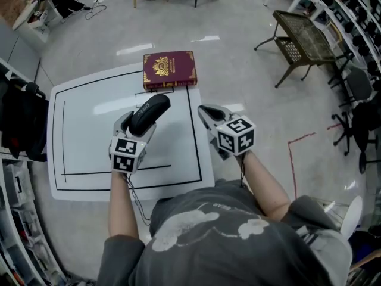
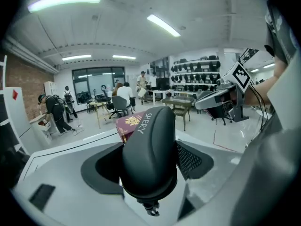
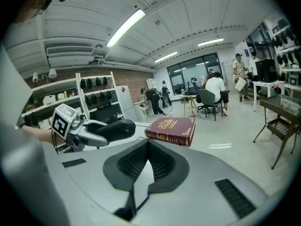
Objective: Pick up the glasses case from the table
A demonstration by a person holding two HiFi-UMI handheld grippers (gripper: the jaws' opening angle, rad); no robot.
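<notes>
The glasses case [image 1: 150, 112], a black oval hard case, is lifted off the white table [image 1: 83, 136] and tilted, with its far end toward the book. My left gripper [image 1: 141, 124] is shut on it, its dark pads pressing both sides of the case [image 2: 150, 154]. From the right gripper view the case [image 3: 110, 130] hangs above the table in the left gripper's fingers. My right gripper [image 1: 203, 111] hovers over the table's right edge; its jaws [image 3: 148, 145] are shut with nothing between them.
A maroon book with gold ornament [image 1: 169, 69] lies at the table's far edge, just beyond the case. A dark metal side table [image 1: 306, 37] stands on the floor at the far right. Red tape [image 1: 297, 154] marks the floor to the right. People stand and sit far off.
</notes>
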